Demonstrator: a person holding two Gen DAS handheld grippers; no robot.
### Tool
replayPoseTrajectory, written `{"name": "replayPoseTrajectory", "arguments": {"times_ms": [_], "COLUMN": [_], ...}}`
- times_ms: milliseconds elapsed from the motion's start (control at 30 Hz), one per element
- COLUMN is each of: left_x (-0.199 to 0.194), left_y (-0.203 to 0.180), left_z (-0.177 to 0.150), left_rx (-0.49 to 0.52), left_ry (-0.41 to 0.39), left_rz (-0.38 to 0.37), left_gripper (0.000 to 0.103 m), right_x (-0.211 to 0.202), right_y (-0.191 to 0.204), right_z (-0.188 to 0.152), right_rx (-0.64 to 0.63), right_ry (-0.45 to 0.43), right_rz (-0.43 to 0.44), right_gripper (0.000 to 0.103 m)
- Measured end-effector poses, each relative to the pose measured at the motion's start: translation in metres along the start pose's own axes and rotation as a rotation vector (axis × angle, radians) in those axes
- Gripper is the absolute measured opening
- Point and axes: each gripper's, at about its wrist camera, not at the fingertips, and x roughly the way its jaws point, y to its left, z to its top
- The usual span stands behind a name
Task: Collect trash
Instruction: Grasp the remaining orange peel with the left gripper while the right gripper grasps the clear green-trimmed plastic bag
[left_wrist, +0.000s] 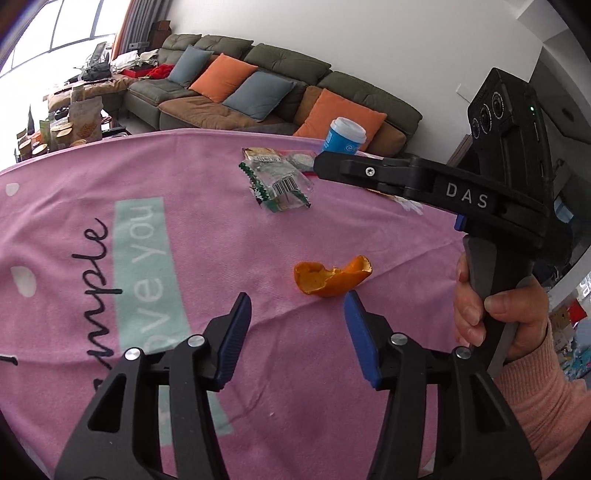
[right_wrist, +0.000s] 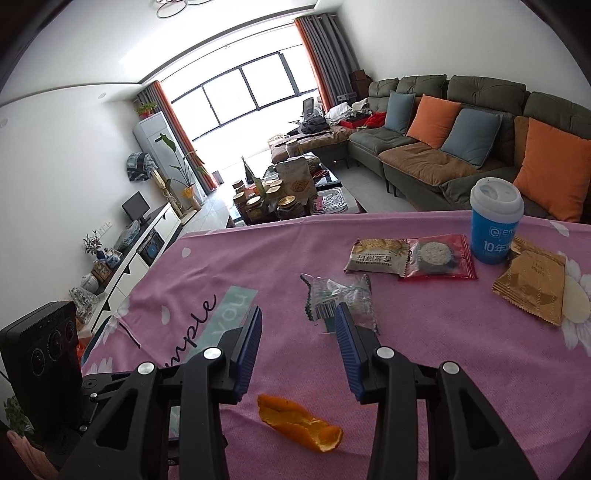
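Two views. Left wrist view: my left gripper (left_wrist: 297, 304) hangs over the pink cloth (left_wrist: 207, 229), fingers apart and empty, the orange peel (left_wrist: 328, 278) just beyond its right fingertip. Right wrist view: my right gripper (right_wrist: 297, 319) is also apart and empty; the peel (right_wrist: 299, 422) lies below it, the clear wrapper (right_wrist: 340, 295) beyond.

A green sofa (right_wrist: 461, 147) with orange cushions (right_wrist: 434, 120) stands behind the pink tablecloth (right_wrist: 424, 369)
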Motion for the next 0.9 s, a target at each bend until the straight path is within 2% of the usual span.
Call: {"name": "replayPoseTrajectory", "arguments": {"times_ms": [233,333,367,467,667,733,900], "left_x": [0.036,0.044,0.042,0.046,0.045,0.039,0.022], "left_y": [0.002,0.009,0.012,0.013,0.009,0.010,0.019], "left_z": [0.017,0.020,0.020,0.022,0.021,0.018,0.013], "left_rx": [-0.025,-0.056,-0.063,-0.067,-0.045,-0.045,-0.063], "left_ry": [0.071,0.094,0.096,0.104,0.090,0.083,0.050], "left_rz": [0.004,-0.022,-0.030,-0.057,-0.052,-0.054,-0.038], "left_gripper": [0.040,0.036,0.034,0.022,0.016,0.014,0.011], "right_x": [0.010,0.016,0.020,0.031,0.052,0.054,0.057], "right_y": [-0.018,-0.025,-0.027,-0.033,-0.035,-0.035,-0.037], "right_z": [0.003,0.008,0.009,0.011,0.009,0.006,0.003], "right_rx": [0.042,0.059,0.066,0.086,0.104,0.107,0.105], "right_ry": [0.010,0.016,0.020,0.037,0.090,0.099,0.106], "right_rz": [0.002,-0.002,-0.004,-0.003,0.003,0.005,-0.004], "right_gripper": [0.039,0.045,0.048,0.050,0.050,0.049,0.037]}}
